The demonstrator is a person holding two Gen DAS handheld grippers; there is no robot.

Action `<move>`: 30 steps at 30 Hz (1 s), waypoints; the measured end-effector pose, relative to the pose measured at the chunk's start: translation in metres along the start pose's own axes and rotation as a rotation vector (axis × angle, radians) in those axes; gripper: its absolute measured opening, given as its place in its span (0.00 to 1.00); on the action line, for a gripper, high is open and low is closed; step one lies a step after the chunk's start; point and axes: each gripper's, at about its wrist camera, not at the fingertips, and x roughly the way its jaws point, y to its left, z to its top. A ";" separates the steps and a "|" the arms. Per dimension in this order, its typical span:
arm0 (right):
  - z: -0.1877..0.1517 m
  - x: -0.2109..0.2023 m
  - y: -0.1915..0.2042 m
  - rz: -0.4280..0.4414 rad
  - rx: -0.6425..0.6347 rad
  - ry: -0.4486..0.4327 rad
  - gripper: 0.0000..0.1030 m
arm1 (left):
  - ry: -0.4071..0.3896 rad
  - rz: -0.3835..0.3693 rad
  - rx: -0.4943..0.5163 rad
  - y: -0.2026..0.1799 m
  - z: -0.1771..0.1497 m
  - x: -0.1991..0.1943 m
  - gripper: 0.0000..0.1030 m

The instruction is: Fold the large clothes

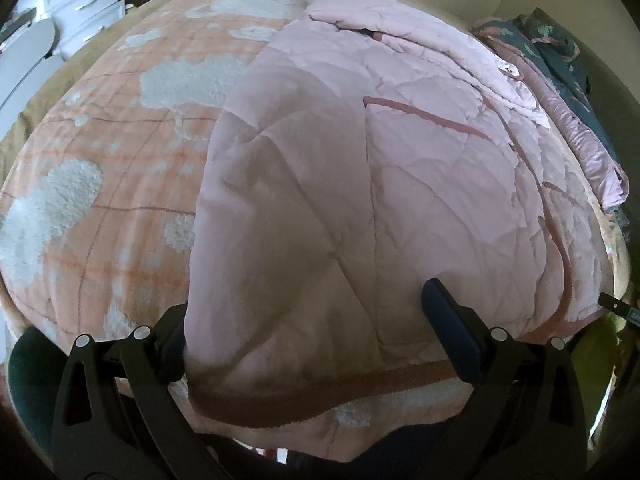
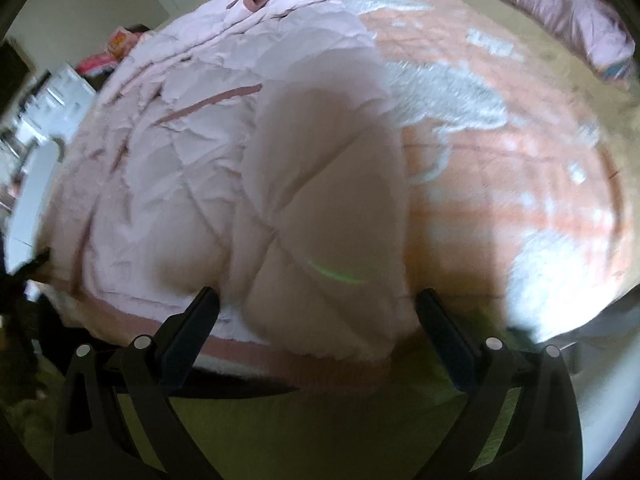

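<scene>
Each tool, the left tool (image 1: pixel 308 320) and the right tool (image 2: pixel 318 320), is matte black plastic: two curved linkage arms per side, round silver pivot screws (image 1: pixel 141 333) at the joints, and flat dark-blue finger pads (image 1: pixel 452 332).

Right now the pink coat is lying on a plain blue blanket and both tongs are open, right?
Not quite. The blanket is peach with fluffy white patches, as the left wrist view shows. The pink coat does lie on it, and both tongs are open.
</scene>
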 end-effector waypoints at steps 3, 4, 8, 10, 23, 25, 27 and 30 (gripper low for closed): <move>-0.004 0.003 0.008 -0.003 -0.021 0.010 0.90 | -0.002 -0.012 -0.010 0.003 0.001 -0.001 0.91; -0.004 0.003 0.010 -0.006 -0.022 0.005 0.89 | -0.002 -0.016 -0.012 0.004 0.001 -0.001 0.91; -0.002 -0.010 0.003 0.147 0.085 -0.047 0.45 | 0.004 -0.028 -0.010 0.005 0.001 0.001 0.91; 0.003 -0.022 0.007 0.187 0.083 -0.089 0.32 | 0.006 -0.039 -0.022 0.007 0.002 0.001 0.91; 0.054 -0.079 0.048 0.253 -0.025 -0.317 0.24 | -0.001 -0.063 -0.007 -0.003 0.008 -0.007 0.54; 0.058 -0.080 0.050 0.254 -0.025 -0.324 0.24 | -0.003 -0.064 -0.011 -0.003 0.009 -0.010 0.41; 0.063 -0.080 0.050 0.265 -0.014 -0.330 0.24 | -0.015 -0.071 -0.013 -0.003 0.011 -0.014 0.23; 0.067 -0.078 0.048 0.278 0.002 -0.334 0.24 | -0.034 -0.096 -0.003 -0.004 0.015 -0.019 0.14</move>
